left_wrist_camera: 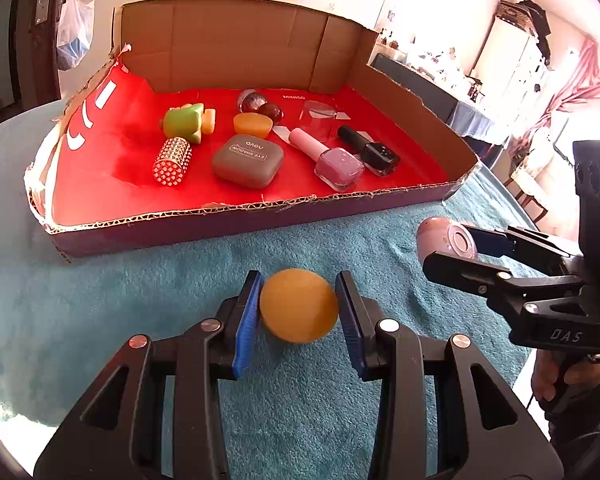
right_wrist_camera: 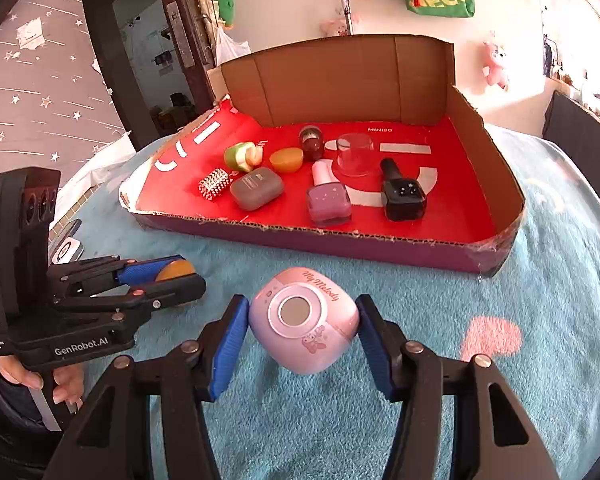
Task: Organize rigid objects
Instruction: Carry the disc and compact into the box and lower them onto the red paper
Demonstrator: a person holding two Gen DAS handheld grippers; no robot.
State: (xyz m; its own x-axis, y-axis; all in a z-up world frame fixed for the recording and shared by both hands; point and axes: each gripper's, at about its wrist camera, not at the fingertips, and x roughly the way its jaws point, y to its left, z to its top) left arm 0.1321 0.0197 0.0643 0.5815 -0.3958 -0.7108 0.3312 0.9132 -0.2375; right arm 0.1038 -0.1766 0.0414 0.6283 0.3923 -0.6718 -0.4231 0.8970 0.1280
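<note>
My left gripper [left_wrist_camera: 299,312] is shut on an orange round piece [left_wrist_camera: 299,306], its blue pads pressing both sides just above the teal towel. That same gripper [right_wrist_camera: 180,270] shows at the left of the right wrist view, the orange round piece [right_wrist_camera: 176,270] peeking between its pads. My right gripper [right_wrist_camera: 303,330] is shut on a pink rounded case [right_wrist_camera: 304,320] marked "My Melody". From the left wrist view the right gripper [left_wrist_camera: 452,244] holds that pink case [left_wrist_camera: 446,240] at the right. Beyond both lies the cardboard tray [left_wrist_camera: 260,216] with a red floor.
In the tray lie a studded silver cylinder [left_wrist_camera: 172,161], a green toy [left_wrist_camera: 186,122], a grey eyeshadow case [left_wrist_camera: 247,161], an orange half-round [left_wrist_camera: 252,125], a dark red ball [left_wrist_camera: 256,104], a clear cup [left_wrist_camera: 318,120], and pink [left_wrist_camera: 328,158] and black [left_wrist_camera: 370,150] nail polish bottles. The teal towel [left_wrist_camera: 100,300] covers the table.
</note>
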